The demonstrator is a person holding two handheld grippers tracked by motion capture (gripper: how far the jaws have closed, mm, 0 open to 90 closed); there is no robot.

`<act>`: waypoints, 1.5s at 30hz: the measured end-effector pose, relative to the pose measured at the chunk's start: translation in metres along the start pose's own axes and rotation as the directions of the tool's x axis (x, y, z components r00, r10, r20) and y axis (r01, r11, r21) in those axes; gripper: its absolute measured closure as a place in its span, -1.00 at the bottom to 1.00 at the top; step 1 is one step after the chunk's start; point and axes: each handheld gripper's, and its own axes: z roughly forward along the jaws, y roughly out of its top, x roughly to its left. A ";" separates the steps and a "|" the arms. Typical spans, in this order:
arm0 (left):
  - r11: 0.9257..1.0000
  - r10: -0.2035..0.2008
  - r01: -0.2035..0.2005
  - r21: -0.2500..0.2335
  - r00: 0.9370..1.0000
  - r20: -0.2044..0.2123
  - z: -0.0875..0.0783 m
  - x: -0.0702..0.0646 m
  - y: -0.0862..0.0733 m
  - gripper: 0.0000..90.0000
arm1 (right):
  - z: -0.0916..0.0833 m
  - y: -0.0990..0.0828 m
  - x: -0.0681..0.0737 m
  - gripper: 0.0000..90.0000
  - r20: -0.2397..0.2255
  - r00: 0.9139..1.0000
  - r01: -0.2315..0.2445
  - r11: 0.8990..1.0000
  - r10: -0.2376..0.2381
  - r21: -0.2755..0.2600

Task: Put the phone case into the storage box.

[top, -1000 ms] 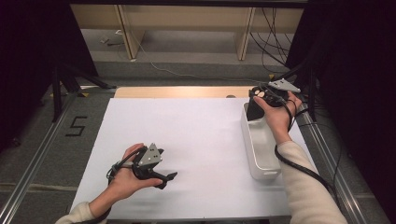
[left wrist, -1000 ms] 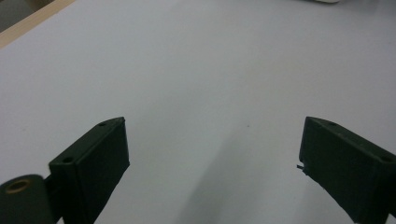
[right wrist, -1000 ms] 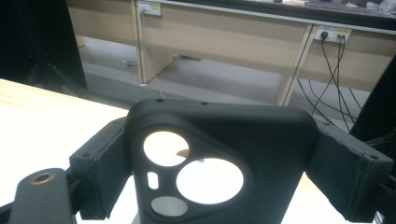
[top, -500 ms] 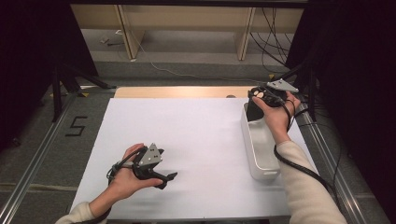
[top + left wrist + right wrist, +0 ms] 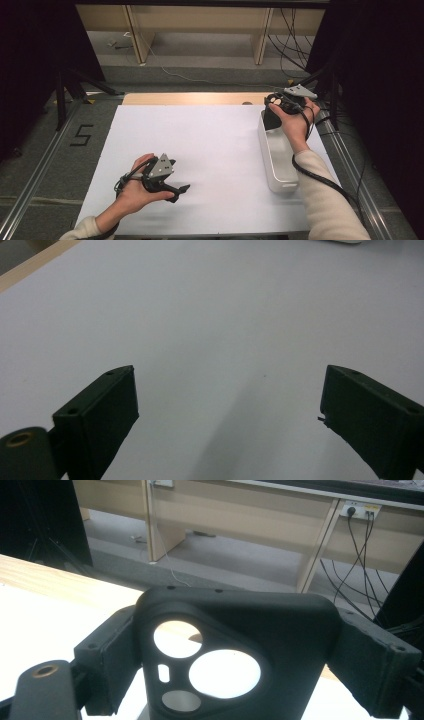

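Halfway maybe: right gripper (image 5: 274, 102) fingers clamp a black phone case (image 5: 230, 655) above the white tray (image 5: 276, 155), not dropped yet; left gripper (image 5: 181, 192) rests wide open, empty.

A single readable mark shows in the high view: a black numeral "5" (image 5: 81, 135), drawn in angular strokes on the grey floor mat (image 5: 65, 165) just beside the left edge of the white worktop (image 5: 210, 145). No other text, label or brand can be read on anything near that worktop.
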 end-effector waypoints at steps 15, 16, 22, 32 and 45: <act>1.000 0.002 -0.002 0.003 1.000 0.002 0.000 0.000 0.000 -0.82 | 0.004 -0.002 0.001 -0.67 -0.003 1.000 0.002 1.000 -0.002 0.019; 1.000 0.003 -0.003 0.004 1.000 0.002 0.000 0.000 0.000 -0.82 | 0.005 -0.002 0.001 -0.67 -0.003 1.000 0.002 1.000 -0.002 0.021; 1.000 0.003 -0.003 0.003 1.000 0.002 0.000 0.000 0.000 -0.82 | 0.006 -0.002 0.001 -0.67 -0.005 1.000 0.001 0.999 -0.001 0.034; 1.000 0.005 -0.005 0.003 1.000 0.003 0.001 -0.001 0.001 -0.82 | 0.009 -0.004 0.000 -0.67 -0.009 1.000 0.001 0.999 -0.001 0.046; 1.000 0.004 -0.004 0.001 1.000 0.004 0.000 -0.001 0.000 -0.82 | 0.013 -0.005 0.001 -0.67 -0.015 1.000 -0.003 0.997 0.005 0.076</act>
